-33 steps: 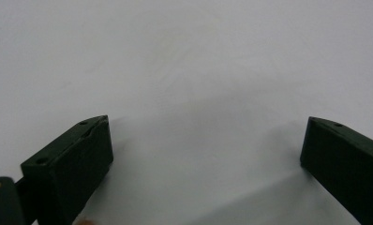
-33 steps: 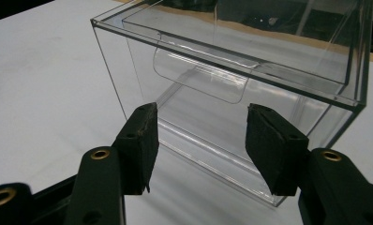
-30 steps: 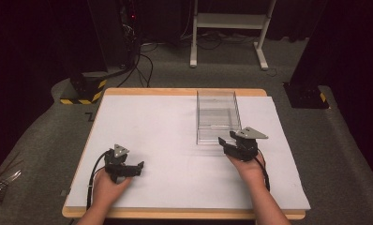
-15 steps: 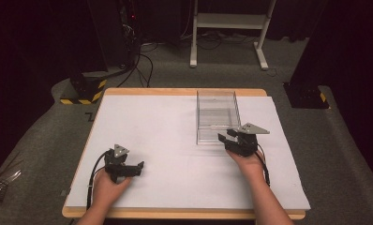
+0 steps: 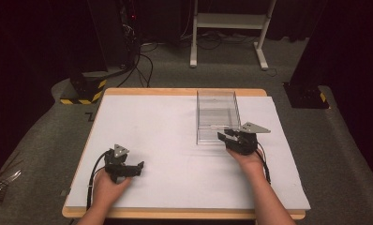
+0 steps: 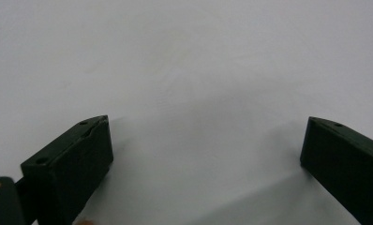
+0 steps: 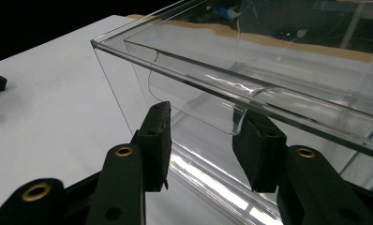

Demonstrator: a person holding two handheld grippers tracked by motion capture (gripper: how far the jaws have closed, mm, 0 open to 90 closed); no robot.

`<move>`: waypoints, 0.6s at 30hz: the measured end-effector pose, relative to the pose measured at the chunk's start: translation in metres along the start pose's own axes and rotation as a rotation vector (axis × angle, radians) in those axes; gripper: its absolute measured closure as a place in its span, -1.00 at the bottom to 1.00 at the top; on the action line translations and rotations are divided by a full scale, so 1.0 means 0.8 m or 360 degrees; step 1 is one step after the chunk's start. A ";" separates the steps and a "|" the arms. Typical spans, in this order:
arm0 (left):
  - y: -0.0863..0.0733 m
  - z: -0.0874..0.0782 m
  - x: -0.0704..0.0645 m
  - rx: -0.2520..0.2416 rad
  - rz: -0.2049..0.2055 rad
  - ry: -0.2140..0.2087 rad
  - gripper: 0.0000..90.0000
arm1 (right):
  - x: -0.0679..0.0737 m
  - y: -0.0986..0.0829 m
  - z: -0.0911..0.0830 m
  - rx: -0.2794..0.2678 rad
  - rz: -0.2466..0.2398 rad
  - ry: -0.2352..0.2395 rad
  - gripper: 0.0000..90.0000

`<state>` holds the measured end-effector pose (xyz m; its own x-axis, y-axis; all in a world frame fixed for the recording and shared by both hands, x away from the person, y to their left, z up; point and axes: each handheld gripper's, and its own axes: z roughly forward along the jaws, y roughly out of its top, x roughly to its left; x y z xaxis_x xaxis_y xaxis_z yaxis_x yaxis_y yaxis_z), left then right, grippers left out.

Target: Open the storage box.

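Note:
A clear plastic box [image 5: 216, 115] with no lid stands on the white tabletop [image 5: 161, 122], right of centre. My right gripper [image 5: 229, 137] is at the box's near end, open, a hand holding it. In the right gripper view the box [image 7: 269, 70] fills the top, and its near wall has a curved notch. The gripper [image 7: 204, 118] has one jaw on each side of that notch. Whether the jaws touch the wall I cannot tell. My left gripper [image 5: 134, 167] rests low at the front left, open. Between its jaws [image 6: 208, 124] lies bare white surface.
The table's wooden edge [image 5: 184, 91] shows at the back. Beyond it on the grey floor are a white stand [image 5: 231, 21], a yellow-and-black striped base [image 5: 84, 91] with cables, and a black base [image 5: 306, 96] at the right.
My right gripper has edged forward and slightly left, closer to the box's near wall. The left gripper has stayed put.

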<state>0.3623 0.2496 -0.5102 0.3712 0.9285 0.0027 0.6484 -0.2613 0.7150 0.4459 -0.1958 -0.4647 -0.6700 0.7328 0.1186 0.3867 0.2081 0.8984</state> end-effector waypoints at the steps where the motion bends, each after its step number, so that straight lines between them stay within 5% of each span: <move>1: 0.000 0.000 0.000 -0.0001 0.0000 0.0000 -0.94 | 0.000 0.000 0.001 0.0005 -0.0004 0.0008 0.28; 18: 0.000 0.000 0.000 -0.0001 0.0000 0.0000 -0.94 | -0.011 -0.007 -0.006 -0.0029 -0.0008 0.0054 0.69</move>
<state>0.3623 0.2497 -0.5102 0.3713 0.9285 0.0029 0.6479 -0.2613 0.7154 0.4464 -0.2068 -0.4690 -0.6931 0.7094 0.1278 0.3717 0.1997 0.9066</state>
